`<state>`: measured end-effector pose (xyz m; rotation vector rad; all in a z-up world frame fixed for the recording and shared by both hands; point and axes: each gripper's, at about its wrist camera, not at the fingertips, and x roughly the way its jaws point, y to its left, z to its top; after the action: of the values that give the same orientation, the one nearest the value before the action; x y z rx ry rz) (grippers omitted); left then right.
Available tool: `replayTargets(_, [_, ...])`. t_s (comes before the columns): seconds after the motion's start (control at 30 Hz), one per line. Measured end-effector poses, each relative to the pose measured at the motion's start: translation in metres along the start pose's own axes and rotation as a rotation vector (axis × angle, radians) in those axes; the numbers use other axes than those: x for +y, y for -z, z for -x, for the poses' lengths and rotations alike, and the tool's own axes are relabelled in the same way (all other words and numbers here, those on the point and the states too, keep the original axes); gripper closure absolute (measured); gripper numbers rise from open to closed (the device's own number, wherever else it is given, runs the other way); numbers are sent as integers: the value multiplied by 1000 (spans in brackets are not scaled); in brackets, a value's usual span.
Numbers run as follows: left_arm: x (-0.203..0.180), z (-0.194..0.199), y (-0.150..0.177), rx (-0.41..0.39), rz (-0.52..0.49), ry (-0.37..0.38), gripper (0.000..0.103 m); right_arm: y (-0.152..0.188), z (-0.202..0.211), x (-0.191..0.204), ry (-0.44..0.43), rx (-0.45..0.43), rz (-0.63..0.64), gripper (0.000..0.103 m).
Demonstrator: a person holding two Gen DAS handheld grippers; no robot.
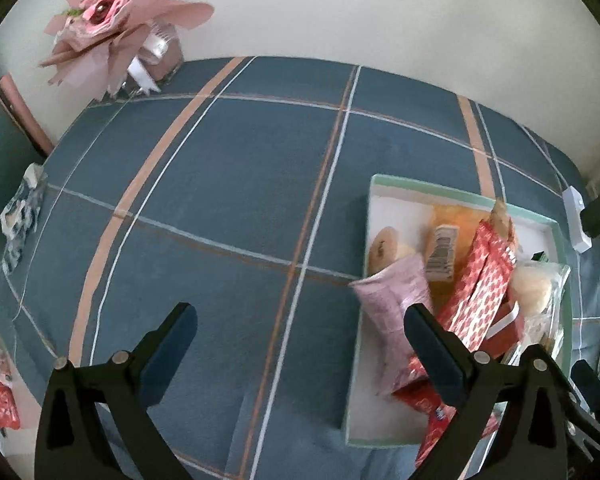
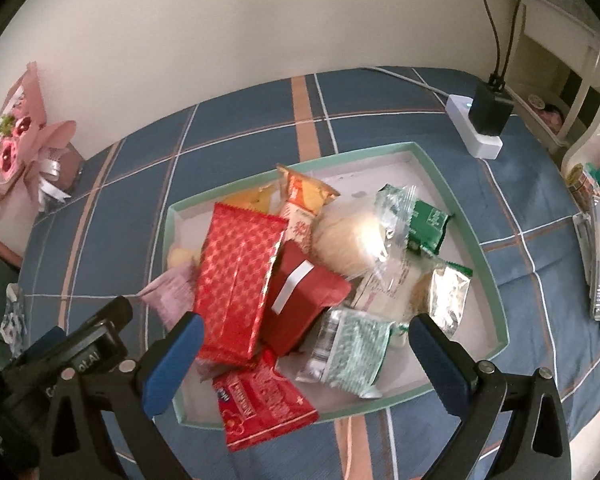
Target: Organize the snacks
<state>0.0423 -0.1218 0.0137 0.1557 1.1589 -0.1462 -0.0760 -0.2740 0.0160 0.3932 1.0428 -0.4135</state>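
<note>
Both tongs spread wide, nothing pinched: left tongs [image 1: 300,344] hang over bare blue plaid tablecloth [image 1: 228,184] beside the shallow mint-rimmed white cardboard tray [image 2: 496,304], right tongs [image 2: 306,354] straddle its near side, both angled steeply down. Snacks already piled inside, likely to keep them gathered: large red patterned foil packet [image 2: 236,280] on top, dark red box with white strip [image 2: 304,300], green-white wafer pack [image 2: 352,348], pink pouch [image 1: 392,304] overhanging the left rim.
</note>
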Motion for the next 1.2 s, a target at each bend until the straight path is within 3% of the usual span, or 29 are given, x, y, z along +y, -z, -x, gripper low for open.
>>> replayTargets(0.2, [17,1,12,31,6,-54,0,17,3,7,2,3,31,0])
replayTargets(0.4, [31,7,25,43,2,-45,0,36,8,10,-5,4,40,0])
replayTargets(1.2, [55,34,74,-16,-83,-54,0,82,25,17,-30,6,61,0])
